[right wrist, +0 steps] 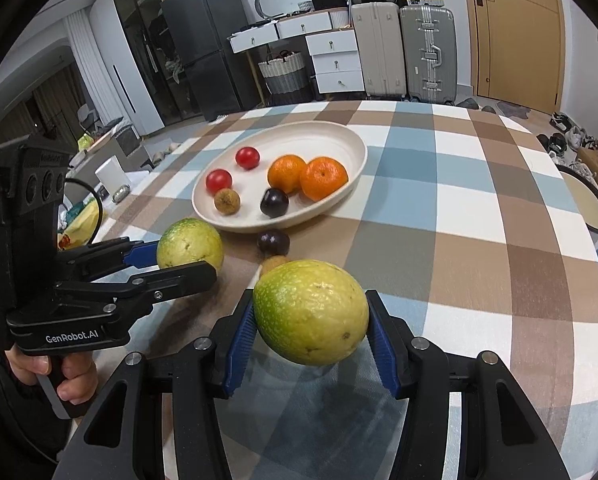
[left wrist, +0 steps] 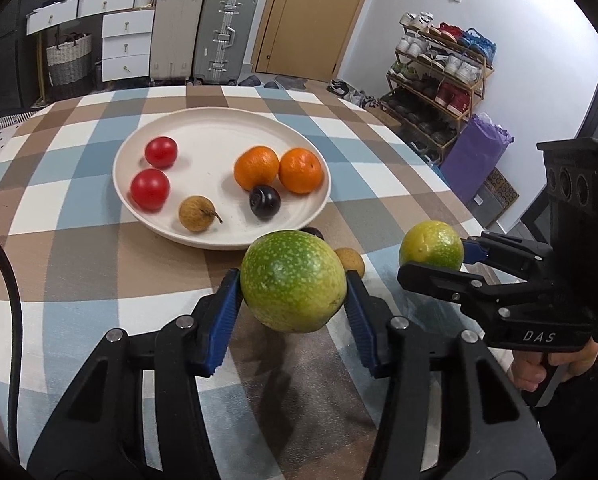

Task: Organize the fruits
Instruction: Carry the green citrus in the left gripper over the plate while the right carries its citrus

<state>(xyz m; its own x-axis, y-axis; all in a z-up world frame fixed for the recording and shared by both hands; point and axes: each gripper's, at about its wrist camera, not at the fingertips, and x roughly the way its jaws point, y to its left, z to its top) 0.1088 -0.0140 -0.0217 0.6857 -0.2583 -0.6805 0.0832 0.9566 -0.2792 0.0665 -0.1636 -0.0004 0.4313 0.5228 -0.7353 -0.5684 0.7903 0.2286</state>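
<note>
The left tool [left wrist: 293,292] is gripping a speckled green fruit [left wrist: 293,280] between its blue pads [left wrist: 223,312], closed only as far as the fruit's width allows, and is holding it lifted above the checked counter [left wrist: 79,264] — a shadow is lying on the cloth beneath it. The right tool [right wrist: 311,328] is doing the same with a second green fruit [right wrist: 311,312], yellower on one side, clamped between its own blue pads [right wrist: 241,340] and raised off the counter.

Both fruits are sitting near the front edge of a pale plate [left wrist: 215,128], just short of it and not over it. The plate is holding two red tomatoes [left wrist: 150,189], two oranges [left wrist: 300,171] touching each other, a brown longan [left wrist: 196,213] with a short stem, and a dark plum [left wrist: 264,201] resting against one orange.

Two fruits are lying on the counter itself between the plate and the tools — a second dark plum [right wrist: 273,241] just beside the plate's rim and a second brown longan [right wrist: 273,263] partly hidden behind the right tool's fruit.

Each tool is showing in the other's view, with a hand [right wrist: 73,380] wrapping its grip.
</note>
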